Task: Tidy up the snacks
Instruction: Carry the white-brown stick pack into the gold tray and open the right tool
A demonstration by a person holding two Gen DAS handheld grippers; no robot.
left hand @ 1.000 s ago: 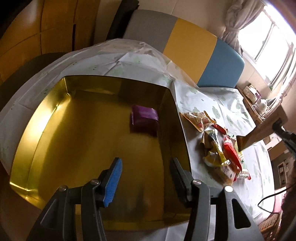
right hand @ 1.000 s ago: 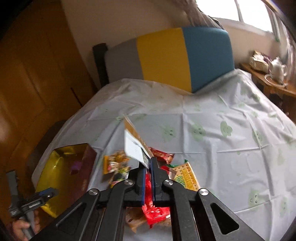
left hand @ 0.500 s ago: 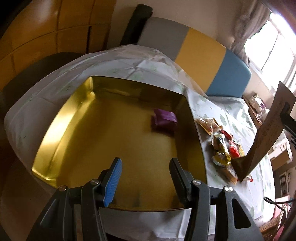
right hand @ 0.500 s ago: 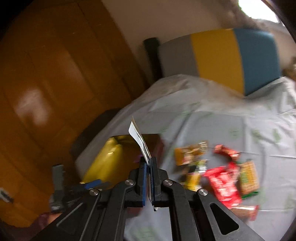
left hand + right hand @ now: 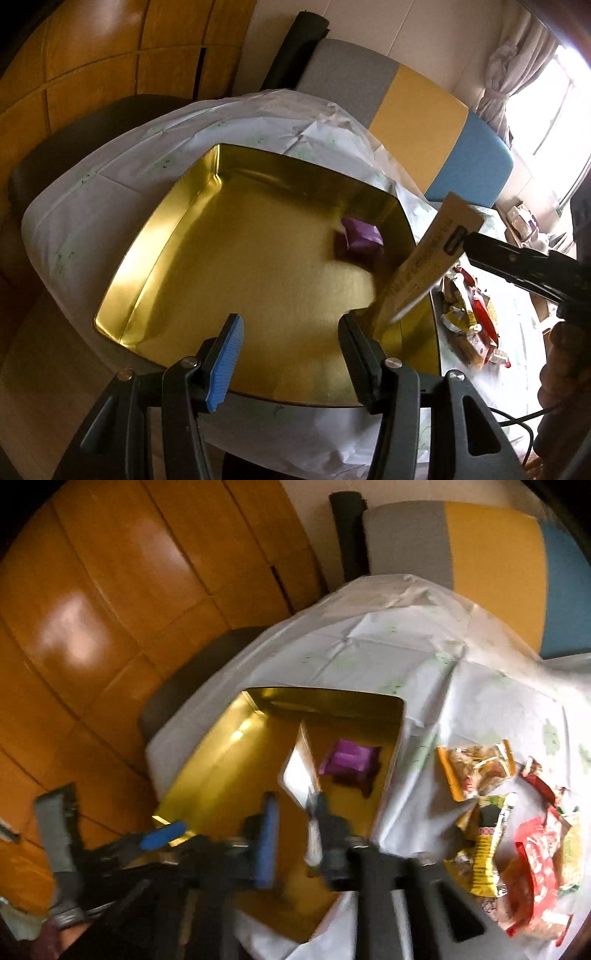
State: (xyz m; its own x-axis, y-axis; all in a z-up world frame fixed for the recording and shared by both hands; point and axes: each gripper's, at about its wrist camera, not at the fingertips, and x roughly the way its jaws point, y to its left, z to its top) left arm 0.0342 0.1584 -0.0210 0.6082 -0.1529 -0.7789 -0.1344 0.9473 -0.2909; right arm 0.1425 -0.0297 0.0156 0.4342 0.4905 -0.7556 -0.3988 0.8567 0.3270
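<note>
White cloth covered the table (image 5: 92, 206), and a gold tin (image 5: 159, 236) sat at its near left corner. Inside the tin, 1 purple packet (image 5: 360, 238) lay against the right wall. The right gripper (image 5: 461, 242) came in from the right, over that wall, closed on 1 end of a flat tan snack packet (image 5: 421, 269) whose long axis slanted down into the tin's near right corner; its lower end seemed at or near the floor. The left gripper (image 5: 290, 354) hovered open and empty over the tin's near edge, just beside that lower end. Remaining snacks (image 5: 517, 853) lay right of the tin, nearer the right hand.
</note>
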